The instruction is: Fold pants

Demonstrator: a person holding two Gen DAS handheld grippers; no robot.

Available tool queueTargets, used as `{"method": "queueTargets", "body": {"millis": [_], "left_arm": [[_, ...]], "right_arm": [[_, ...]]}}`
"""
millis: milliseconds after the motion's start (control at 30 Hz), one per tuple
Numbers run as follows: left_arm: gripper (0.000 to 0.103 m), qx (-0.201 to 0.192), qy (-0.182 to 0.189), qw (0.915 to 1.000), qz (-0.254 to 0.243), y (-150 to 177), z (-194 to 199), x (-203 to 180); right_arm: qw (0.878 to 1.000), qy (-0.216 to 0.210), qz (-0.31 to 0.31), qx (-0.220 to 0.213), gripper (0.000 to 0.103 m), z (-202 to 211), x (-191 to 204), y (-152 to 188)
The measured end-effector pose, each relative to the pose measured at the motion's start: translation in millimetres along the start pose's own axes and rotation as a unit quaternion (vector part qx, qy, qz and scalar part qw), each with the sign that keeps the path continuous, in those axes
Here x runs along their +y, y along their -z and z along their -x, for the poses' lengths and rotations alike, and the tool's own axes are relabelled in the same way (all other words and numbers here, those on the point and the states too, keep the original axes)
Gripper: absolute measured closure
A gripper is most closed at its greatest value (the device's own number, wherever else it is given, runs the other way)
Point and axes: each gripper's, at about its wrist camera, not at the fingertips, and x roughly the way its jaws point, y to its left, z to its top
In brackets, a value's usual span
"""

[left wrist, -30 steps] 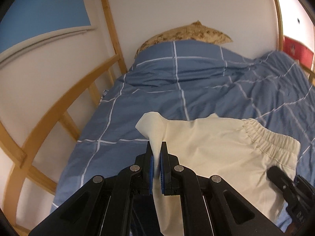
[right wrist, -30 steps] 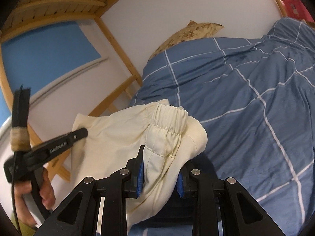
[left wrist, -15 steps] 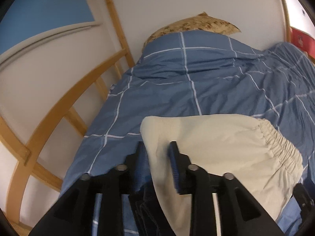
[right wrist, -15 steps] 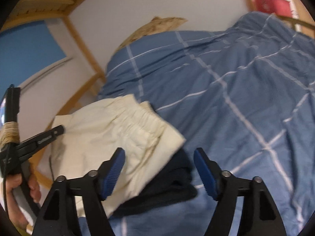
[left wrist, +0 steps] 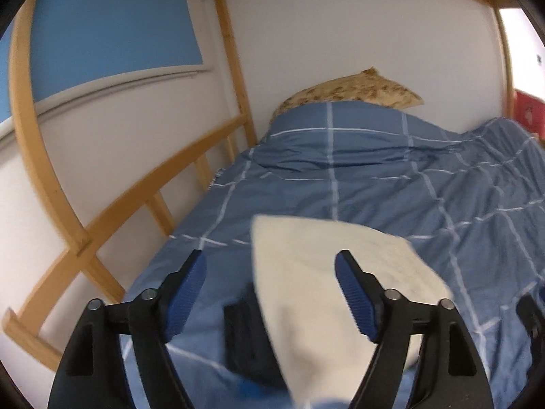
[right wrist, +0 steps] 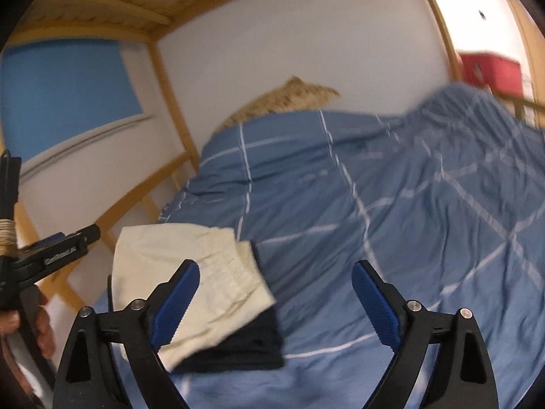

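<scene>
Left wrist view: the left gripper [left wrist: 270, 293] is spread wide with nothing in it, and the cream pants [left wrist: 327, 272] lie folded just ahead of and under it, partly between the blue pads. They sit on top of a dark folded garment [left wrist: 252, 341] on the bed [left wrist: 391, 184]. Same deal from the right wrist: the right gripper [right wrist: 276, 301] gapes wide, holding nothing, pants [right wrist: 190, 272] off to its left with the elastic waistband facing it.

Looks to me like the fold is basically done and this is the let-go step. To do it well I'd lift both grippers straight up and back, so a pad doesn't snag the top layer and flip it open. The right-hand corner overhangs the dark garment, so maybe nudge it square

Further off, blue checked duvet, then a patterned pillow [left wrist: 354, 88] at the wall
</scene>
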Motion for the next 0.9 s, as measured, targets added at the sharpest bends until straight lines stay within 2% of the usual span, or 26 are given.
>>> {"method": "queueTargets", "body": {"millis": [200,267,367,533,767,900], "left_arm": [[0.011,-0.025,0.011,0.9989,-0.038,43,69,-58],[0.002,-0.03,0.021,0.9988,-0.033,58,85,-73],[0.002,-0.039,0.043,0.9976,-0.038,83,114,-105],[0.002,-0.03,0.073,0.9964,-0.031,113,139,-145],[0.002,-0.017,0.065,0.9977,-0.009,145,162,-183],[0.002,0.01,0.084,0.9964,0.009,164,172,-201]], "right_arm": [[0.998,-0.005,0.068,-0.016,0.008,47,-48,-11],[0.995,-0.003,0.094,-0.018,0.008,65,-65,-9],[0.992,0.005,0.122,-0.015,0.008,87,-87,-4],[0.992,0.003,0.126,0.003,0.008,116,-124,11],[0.992,0.022,0.117,0.029,0.008,148,-173,35],[0.992,0.042,0.112,0.029,0.008,159,-194,46]]}}
